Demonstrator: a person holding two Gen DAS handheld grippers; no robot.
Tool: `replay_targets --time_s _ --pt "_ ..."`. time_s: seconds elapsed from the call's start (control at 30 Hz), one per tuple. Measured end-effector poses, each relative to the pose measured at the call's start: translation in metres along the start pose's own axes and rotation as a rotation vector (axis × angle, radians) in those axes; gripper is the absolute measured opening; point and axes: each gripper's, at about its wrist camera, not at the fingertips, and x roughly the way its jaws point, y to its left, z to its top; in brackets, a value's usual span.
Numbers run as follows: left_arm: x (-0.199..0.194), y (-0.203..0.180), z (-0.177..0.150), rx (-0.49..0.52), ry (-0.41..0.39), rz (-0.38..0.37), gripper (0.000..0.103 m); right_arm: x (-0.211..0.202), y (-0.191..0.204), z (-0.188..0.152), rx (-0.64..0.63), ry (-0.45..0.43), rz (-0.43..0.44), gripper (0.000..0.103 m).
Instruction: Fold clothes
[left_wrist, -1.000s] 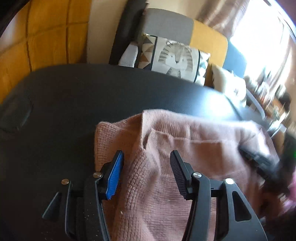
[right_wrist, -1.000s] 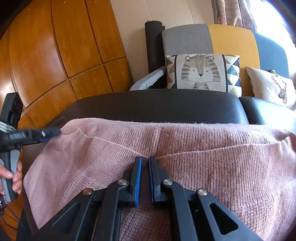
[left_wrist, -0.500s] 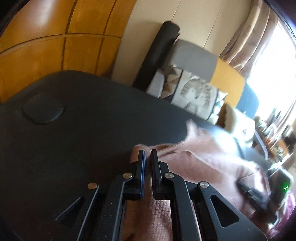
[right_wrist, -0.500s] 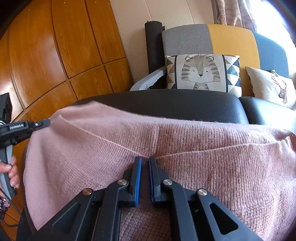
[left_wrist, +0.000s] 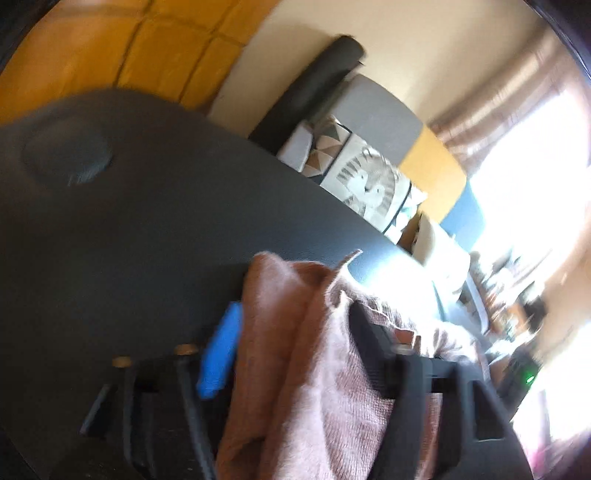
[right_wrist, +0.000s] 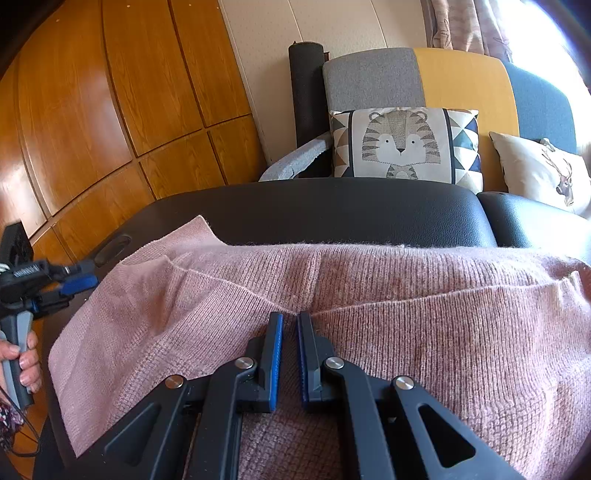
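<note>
Since the earlier frame, left gripper (left_wrist: 291, 347) has carried the pink sweater (right_wrist: 369, 288) edge inward; its jaws are opening, cloth between them. Right gripper (right_wrist: 290, 325) pinches the sweater's centre fold on the black tabletop (right_wrist: 332, 206). One fold laid; more remain.

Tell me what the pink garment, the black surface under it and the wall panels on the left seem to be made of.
Pink garment: knitted yarn, probably wool or acrylic; ribbed rows and a fuzzy edge show.
Black surface: padded leather or vinyl, likely; smooth, faint grain, soft sheen, rounded edge.
Wall panels: wood or wood veneer, glossy varnish; grain and reflections show.
</note>
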Motion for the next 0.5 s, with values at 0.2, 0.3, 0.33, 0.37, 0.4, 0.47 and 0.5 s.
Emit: replay_targets --time_s 0.2,0.3,0.33,0.37,0.4,0.47,0.5 --pt "0.058 -0.051 -0.005 0.306 0.184 0.204 0.074 0.001 0.001 0.000 0.003 -0.001 0.002 0.005" --pt "0.064 -0.063 -0.011 0.354 0.142 0.220 0.067 0.000 0.000 -0.001 0.005 -0.002 0.004 0.005" --pt "0.061 -0.066 -0.011 0.350 0.117 0.209 0.041 0.000 0.000 -0.001 0.005 -0.002 0.005 0.005" --pt "0.057 -0.069 -0.011 0.347 0.094 0.201 0.009 0.000 0.000 -0.001 0.006 -0.003 0.006 0.005" --pt "0.054 -0.071 -0.010 0.356 0.077 0.206 0.008 0.000 -0.001 -0.001 0.006 -0.003 0.007 0.005" --pt "0.048 -0.076 -0.009 0.376 0.043 0.217 0.007 0.000 -0.002 -0.001 0.008 -0.004 0.010 0.005" --pt "0.044 -0.078 -0.010 0.392 0.033 0.221 0.007 0.000 -0.002 -0.001 0.009 -0.005 0.011 0.005"
